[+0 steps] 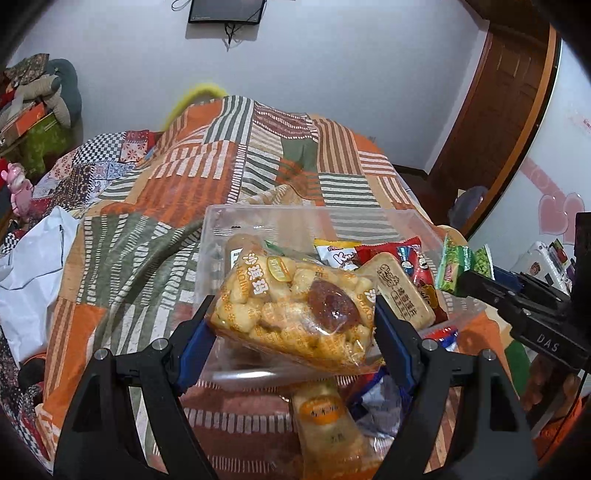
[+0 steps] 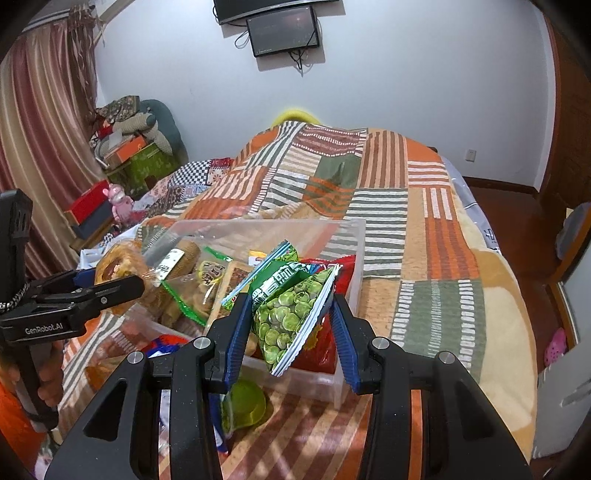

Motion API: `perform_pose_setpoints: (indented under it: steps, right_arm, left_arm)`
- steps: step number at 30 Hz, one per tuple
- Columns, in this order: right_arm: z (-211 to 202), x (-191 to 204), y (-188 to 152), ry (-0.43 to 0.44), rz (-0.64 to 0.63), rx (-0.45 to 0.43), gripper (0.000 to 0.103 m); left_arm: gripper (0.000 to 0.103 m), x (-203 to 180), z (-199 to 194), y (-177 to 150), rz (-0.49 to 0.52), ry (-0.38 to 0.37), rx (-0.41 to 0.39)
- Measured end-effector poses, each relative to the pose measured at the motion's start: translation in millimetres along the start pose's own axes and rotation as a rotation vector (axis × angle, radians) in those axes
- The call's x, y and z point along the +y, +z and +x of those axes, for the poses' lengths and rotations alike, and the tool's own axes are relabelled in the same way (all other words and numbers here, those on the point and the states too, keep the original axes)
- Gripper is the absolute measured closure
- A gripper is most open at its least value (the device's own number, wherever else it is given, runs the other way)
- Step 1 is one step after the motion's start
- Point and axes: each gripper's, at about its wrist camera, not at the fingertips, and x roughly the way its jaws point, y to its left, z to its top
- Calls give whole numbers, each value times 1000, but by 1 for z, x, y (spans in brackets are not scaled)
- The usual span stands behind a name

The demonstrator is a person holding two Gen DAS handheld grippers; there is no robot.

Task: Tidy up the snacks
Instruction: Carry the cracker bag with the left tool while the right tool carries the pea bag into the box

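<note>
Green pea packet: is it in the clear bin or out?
Out. The right gripper holds the green pea packet above the clear bin.

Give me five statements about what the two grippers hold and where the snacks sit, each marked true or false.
1. The left gripper grips a bag of puffed snacks. True.
2. The right gripper is empty. False: its jaws pinch a green pea packet.
3. The clear plastic box already holds snacks. True.
4. The box sits on a bare wooden table. False: it rests on a patchwork blanket.
5. A screen hangs on the wall. True.
</note>
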Motion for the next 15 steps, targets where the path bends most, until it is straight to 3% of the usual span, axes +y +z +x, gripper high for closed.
perform_pose_setpoints:
  steps: [15]
  right_arm:
    - [16,3,-2,-25,-33,44,61]
  left_arm:
    - [19,5,32,4,-49,12,68]
